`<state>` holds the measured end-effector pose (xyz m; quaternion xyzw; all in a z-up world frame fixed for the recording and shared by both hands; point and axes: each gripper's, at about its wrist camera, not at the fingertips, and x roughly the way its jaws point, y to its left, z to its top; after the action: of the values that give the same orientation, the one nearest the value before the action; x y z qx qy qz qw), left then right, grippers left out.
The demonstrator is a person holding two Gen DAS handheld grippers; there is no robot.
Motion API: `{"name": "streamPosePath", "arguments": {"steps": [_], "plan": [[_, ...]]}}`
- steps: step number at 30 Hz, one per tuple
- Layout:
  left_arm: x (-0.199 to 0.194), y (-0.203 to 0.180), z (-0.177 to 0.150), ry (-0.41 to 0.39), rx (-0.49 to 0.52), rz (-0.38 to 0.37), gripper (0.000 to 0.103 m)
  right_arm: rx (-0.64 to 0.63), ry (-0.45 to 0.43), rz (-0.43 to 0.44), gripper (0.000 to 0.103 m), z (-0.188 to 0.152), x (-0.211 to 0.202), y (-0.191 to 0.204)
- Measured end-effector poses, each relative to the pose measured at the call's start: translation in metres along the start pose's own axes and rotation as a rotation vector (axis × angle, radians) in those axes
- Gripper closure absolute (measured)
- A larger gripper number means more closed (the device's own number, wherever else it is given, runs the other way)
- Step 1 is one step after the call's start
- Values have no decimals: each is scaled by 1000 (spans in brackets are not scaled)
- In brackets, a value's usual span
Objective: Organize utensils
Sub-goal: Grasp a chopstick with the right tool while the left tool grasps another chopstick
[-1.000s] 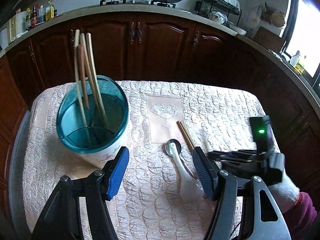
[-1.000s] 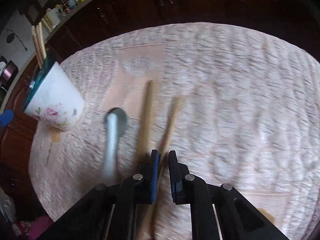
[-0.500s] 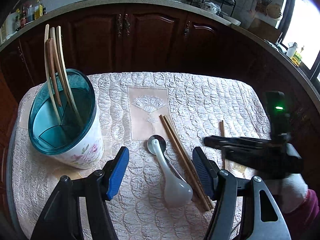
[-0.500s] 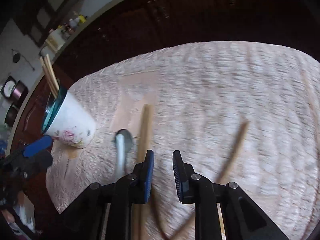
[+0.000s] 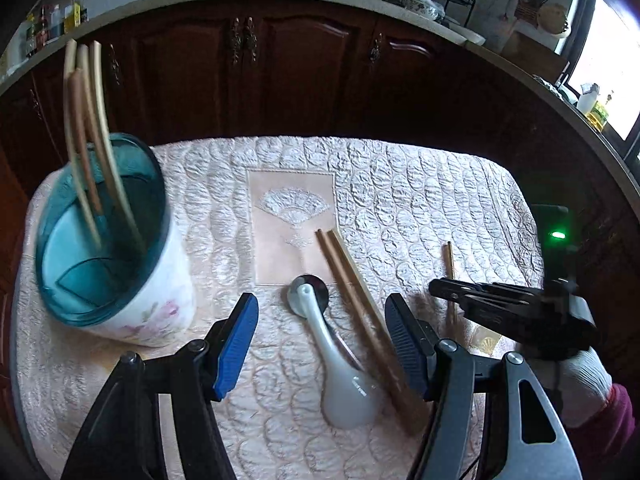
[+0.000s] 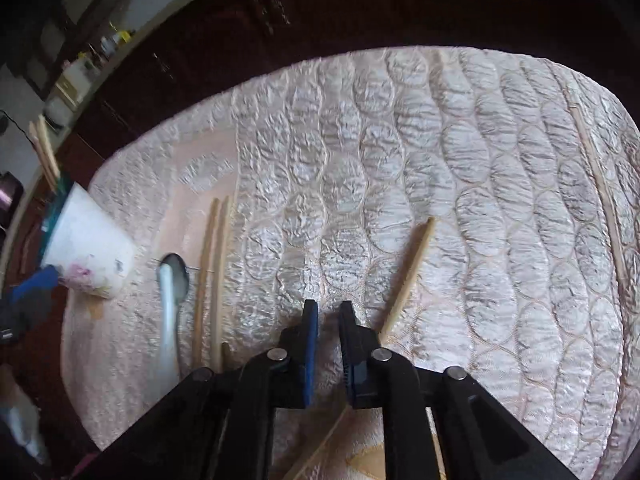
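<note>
A white flowered utensil cup with a teal rim (image 5: 120, 272) stands at the left of the table and holds several chopsticks (image 5: 86, 128); it also shows in the right wrist view (image 6: 86, 248). A white ceramic spoon (image 5: 340, 372) lies over a metal spoon (image 5: 308, 288). A pair of wooden chopsticks (image 5: 360, 312) lies beside them. A single chopstick (image 6: 408, 276) lies apart to the right. My left gripper (image 5: 322, 336) is open above the spoons. My right gripper (image 6: 328, 312) is slightly open and empty, just left of the single chopstick.
The table wears a quilted pink cloth (image 5: 400, 200). Dark wooden cabinets (image 5: 248, 64) stand behind it, with a counter of pots and bottles. Another thin chopstick (image 6: 600, 192) lies near the cloth's right edge in the right wrist view.
My right gripper let go of the single chopstick, which now lies on the cloth to its right, and drew back. My left gripper backed away from the cup and shifted right.
</note>
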<state>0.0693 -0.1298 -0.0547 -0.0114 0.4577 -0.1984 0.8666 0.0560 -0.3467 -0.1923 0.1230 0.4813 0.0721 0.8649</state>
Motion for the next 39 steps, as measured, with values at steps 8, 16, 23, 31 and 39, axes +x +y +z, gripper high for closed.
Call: {"name": "streamPosePath", "arguments": {"steps": [8,16,23,31,39], "plan": [[-1,-1,0,2,5,16,36,-129,59,130,83,6,28,62],[17,-6,8,21,32,9,37,-13,30,17,92,0,27,17],[67,-8,34,69,-4,27,39,68,-80,47,81,-6,-36,-35],[116,-16,54,135,24,119,48,204,-58,50,81,6,-22,-81],[154,-17,60,216,43,152,80,162,7,56,92,32,24,-59]]}}
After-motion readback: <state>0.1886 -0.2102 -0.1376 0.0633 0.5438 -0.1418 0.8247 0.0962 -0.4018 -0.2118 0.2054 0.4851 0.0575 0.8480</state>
